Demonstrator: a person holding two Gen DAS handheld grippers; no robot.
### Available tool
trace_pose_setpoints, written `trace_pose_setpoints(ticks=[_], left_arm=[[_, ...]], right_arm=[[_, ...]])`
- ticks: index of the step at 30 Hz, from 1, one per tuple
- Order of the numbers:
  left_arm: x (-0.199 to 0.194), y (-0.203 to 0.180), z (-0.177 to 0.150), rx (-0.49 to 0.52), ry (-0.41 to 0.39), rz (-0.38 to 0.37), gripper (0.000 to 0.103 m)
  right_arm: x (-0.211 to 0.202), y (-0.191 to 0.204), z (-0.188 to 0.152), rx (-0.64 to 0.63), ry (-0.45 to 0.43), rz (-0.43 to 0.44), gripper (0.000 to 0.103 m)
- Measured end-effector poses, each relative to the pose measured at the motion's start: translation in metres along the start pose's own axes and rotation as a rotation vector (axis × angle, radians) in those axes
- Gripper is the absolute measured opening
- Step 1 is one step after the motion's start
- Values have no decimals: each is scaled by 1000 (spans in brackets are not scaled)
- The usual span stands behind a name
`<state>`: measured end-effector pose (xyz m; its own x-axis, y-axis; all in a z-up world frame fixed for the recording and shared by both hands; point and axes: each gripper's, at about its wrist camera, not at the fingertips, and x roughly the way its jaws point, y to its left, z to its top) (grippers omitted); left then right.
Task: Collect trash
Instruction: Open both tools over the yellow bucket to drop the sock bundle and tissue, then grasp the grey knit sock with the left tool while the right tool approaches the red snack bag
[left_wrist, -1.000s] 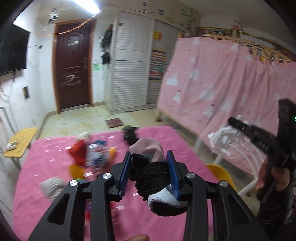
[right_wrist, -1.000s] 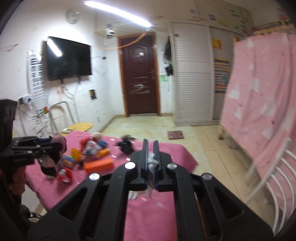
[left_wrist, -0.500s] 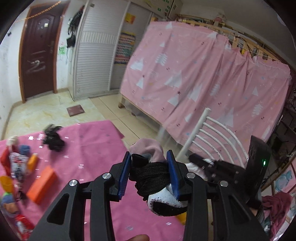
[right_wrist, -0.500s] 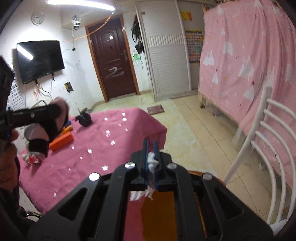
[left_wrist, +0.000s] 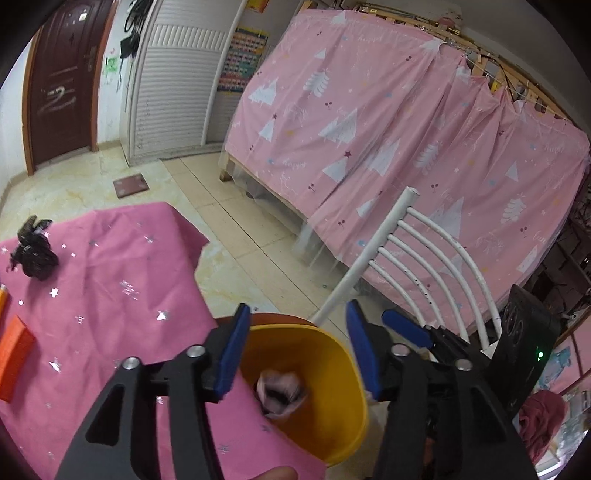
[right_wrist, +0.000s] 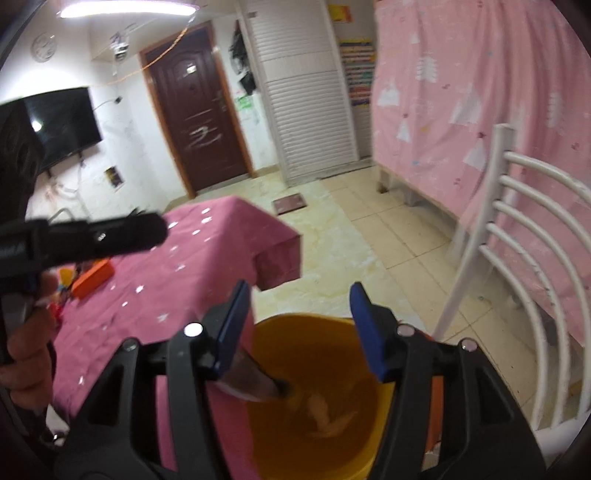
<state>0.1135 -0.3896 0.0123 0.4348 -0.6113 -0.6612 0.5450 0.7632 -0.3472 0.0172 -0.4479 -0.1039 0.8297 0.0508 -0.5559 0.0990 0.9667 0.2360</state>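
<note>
Trash drops into a yellow bin beside the pink-covered table

A blurred pink-and-dark bundle (left_wrist: 281, 392) lies inside the yellow bin (left_wrist: 351, 373), which stands on the floor against the table's (left_wrist: 110, 295) corner; in the right wrist view a second pale scrap (right_wrist: 325, 410) is blurred within the same bin. The left gripper (left_wrist: 299, 349) hangs over the rim with its blue fingers (left_wrist: 232, 352) opening and nothing between them, the bundle free below. The right gripper (right_wrist: 301, 328) is likewise opening above the bin, its fingers released. On the tablecloth a black crumpled item (left_wrist: 33, 253) and an orange block (left_wrist: 14, 352) lie well apart. A white chair (left_wrist: 424, 266) stands just beside the bin, before a pink curtain (left_wrist: 406, 129)
</note>
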Motion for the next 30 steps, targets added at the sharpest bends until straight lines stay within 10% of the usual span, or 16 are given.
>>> trace_pose_setpoints(ticks=[13, 30], left_arm=[[-44, 19, 7, -40, -55, 9, 57], [-188, 125, 1, -103, -214, 303, 65]], right_arm=[[-11, 37, 9, -60, -26, 12, 54], [16, 197, 19, -281, 12, 219, 55]])
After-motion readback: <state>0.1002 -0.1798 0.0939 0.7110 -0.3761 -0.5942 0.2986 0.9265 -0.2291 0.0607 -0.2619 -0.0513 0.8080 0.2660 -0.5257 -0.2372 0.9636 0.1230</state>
